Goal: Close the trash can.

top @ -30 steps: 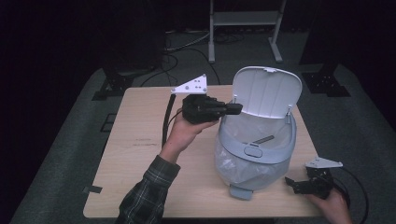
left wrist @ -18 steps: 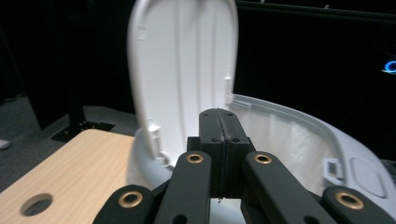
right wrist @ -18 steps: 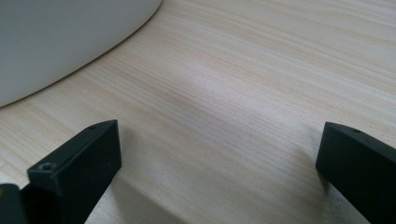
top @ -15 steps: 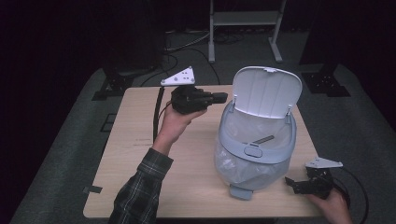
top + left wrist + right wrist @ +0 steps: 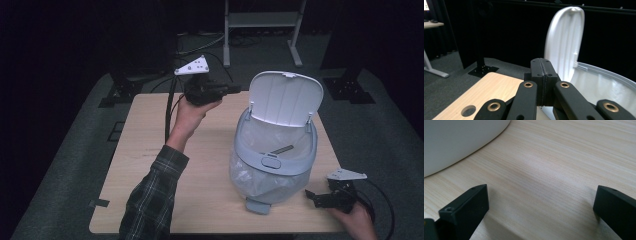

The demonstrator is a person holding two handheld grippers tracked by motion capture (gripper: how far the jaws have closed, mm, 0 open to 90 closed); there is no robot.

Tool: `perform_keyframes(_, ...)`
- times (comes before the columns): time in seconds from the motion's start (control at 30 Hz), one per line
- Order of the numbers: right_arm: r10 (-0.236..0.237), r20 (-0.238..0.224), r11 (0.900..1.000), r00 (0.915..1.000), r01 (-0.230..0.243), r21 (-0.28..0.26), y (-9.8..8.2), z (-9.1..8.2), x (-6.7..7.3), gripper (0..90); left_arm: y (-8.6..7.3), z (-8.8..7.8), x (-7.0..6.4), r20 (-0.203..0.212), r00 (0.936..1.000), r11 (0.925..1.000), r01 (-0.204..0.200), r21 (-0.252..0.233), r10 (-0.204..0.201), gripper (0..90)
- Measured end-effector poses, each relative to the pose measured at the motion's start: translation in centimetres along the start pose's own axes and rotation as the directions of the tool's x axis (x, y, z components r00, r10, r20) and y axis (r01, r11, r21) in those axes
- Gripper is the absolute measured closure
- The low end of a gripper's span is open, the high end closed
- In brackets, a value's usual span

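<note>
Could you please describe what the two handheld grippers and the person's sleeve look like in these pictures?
Both are black. The left gripper carries a pale grey three-cornered plate with small dark holes, and a black cable trails from it; its linkage arms have brass-coloured rivets. The right gripper bears a similar grey plate and a looping black cable; its jaws are blocky and flat-faced. The left sleeve is dark plaid.

My table is pale wood with rounded corners and a round hole near one edge. On it stands the bin — grey, lid up, a clear bag inside — toward my right side. My right claw rests on the wood just beside the bin — jaws wide apart.
</note>
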State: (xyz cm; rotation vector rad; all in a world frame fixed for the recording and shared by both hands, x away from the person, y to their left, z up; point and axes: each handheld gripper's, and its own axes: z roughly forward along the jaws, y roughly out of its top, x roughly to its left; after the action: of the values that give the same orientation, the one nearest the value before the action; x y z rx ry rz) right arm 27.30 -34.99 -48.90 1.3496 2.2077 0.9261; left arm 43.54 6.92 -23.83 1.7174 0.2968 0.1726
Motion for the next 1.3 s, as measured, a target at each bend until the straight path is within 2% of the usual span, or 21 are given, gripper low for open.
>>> perform_keyframes(0.3, 0.0, 0.0, 1.0, 1.0, 0.0, 0.0, 0.0, 0.0, 0.0, 0.0, 0.3, 2.1, 1.2, 0.005, 0.9998, 0.9998, 0.019, -0.005, -0.019, 90.0)
perform_keyframes(0.67, 0.0, 0.0, 1.0, 1.0, 0.0, 0.0, 0.0, 0.0, 0.0, 0.0, 0.6, 3.9, 1.3, 0.032, 0.9991, 0.9995, 0.027, -0.014, -0.026, 90.0)
perform_keyframes(0.77, 0.0, 0.0, 1.0, 1.0, 0.0, -0.001, 0.0, 0.0, 0.0, 0.0, 0.7, 4.4, 1.2, 0.054, 0.9982, 0.9995, 0.027, -0.019, -0.026, 90.0)
perform_keyframes(0.93, 0.0, 0.001, 1.0, 1.0, 0.0, -0.001, 0.0, 0.0, 0.0, 0.0, 1.1, 4.5, 0.5, 0.085, 0.9963, 0.9996, 0.013, -0.024, -0.011, 90.0)
perform_keyframes(1.07, 0.0, 0.001, 1.0, 1.0, 0.0, -0.001, 0.0, 0.0, 0.0, 0.0, 1.2, 4.0, 0.0, 0.115, 0.9934, 0.9996, 0.004, -0.028, -0.001, 90.0)
perform_keyframes(1.2, 0.0, 0.001, 1.0, 1.0, 0.0, -0.001, 0.0, 0.0, 0.0, 0.0, 1.2, 3.5, -0.9, 0.145, 0.9891, 0.9996, -0.023, -0.016, 0.025, 90.0)
perform_keyframes(1.3, 0.0, 0.001, 1.0, 1.0, 0.0, -0.001, 0.0, 0.0, 0.0, 0.0, 1.0, 3.0, -1.5, 0.155, 0.9873, 0.9994, -0.033, -0.009, 0.034, 90.0)
